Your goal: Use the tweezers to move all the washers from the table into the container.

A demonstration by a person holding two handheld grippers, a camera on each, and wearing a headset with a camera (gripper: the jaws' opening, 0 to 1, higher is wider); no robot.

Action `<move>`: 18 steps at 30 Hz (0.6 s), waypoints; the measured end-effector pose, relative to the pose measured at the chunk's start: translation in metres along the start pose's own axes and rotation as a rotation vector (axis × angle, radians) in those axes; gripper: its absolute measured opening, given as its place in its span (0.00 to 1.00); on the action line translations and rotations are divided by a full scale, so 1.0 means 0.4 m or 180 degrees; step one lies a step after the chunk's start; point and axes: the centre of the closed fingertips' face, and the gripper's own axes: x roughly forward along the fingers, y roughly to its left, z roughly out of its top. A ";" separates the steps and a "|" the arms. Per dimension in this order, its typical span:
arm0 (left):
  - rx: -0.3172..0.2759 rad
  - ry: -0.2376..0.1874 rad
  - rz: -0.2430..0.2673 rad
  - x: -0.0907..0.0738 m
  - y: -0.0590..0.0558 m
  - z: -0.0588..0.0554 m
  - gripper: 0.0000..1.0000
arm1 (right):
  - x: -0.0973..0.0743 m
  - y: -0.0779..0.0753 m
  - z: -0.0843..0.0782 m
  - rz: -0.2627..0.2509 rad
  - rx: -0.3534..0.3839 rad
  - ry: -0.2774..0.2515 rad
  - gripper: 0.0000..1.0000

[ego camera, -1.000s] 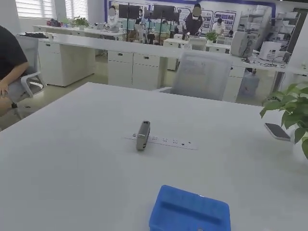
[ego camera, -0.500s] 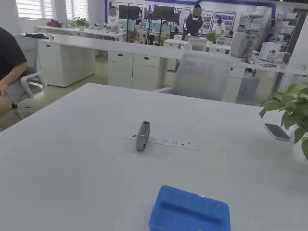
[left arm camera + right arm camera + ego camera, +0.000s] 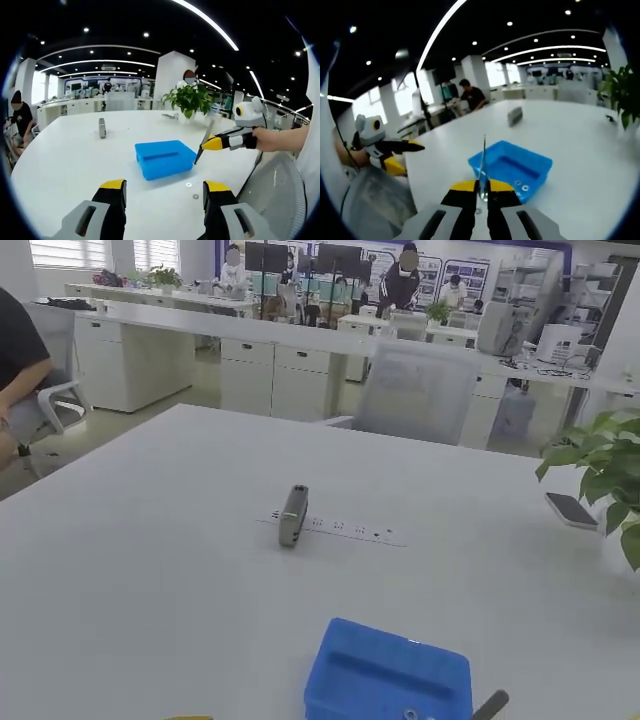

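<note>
A blue container (image 3: 388, 675) sits on the white table near me, with a few washers (image 3: 522, 186) inside near its front wall. Two washers (image 3: 188, 184) lie on the table just in front of it. My right gripper (image 3: 481, 187) is shut on thin metal tweezers (image 3: 482, 160) that point at the container's near edge. From the left gripper view the right gripper (image 3: 220, 142) hovers at the container's right side, the tweezers (image 3: 204, 145) slanting down. The tweezers' tip (image 3: 490, 705) shows beside the container. My left gripper (image 3: 164, 200) is open and holds nothing, short of the container.
A grey adapter (image 3: 292, 515) stands on a power strip at mid table. A phone (image 3: 571, 510) and a green plant (image 3: 605, 470) are at the far right. An office chair (image 3: 420, 390) stands behind the table, and a person sits at the far left.
The head camera has tipped down a little. The tweezers' tip has come into the head view at the container's lower right.
</note>
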 end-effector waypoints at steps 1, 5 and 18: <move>-0.0004 -0.0005 0.0005 0.000 0.001 0.001 0.62 | 0.007 -0.003 0.016 0.0005 -0.0026 -0.0029 0.03; -0.0028 -0.0040 0.0028 -0.003 0.006 0.005 0.62 | 0.038 -0.028 0.054 -0.0014 -0.0099 -0.0075 0.03; -0.0035 -0.0079 0.0085 -0.007 0.014 0.010 0.62 | 0.162 -0.103 0.048 -0.0080 -0.0155 0.0118 0.03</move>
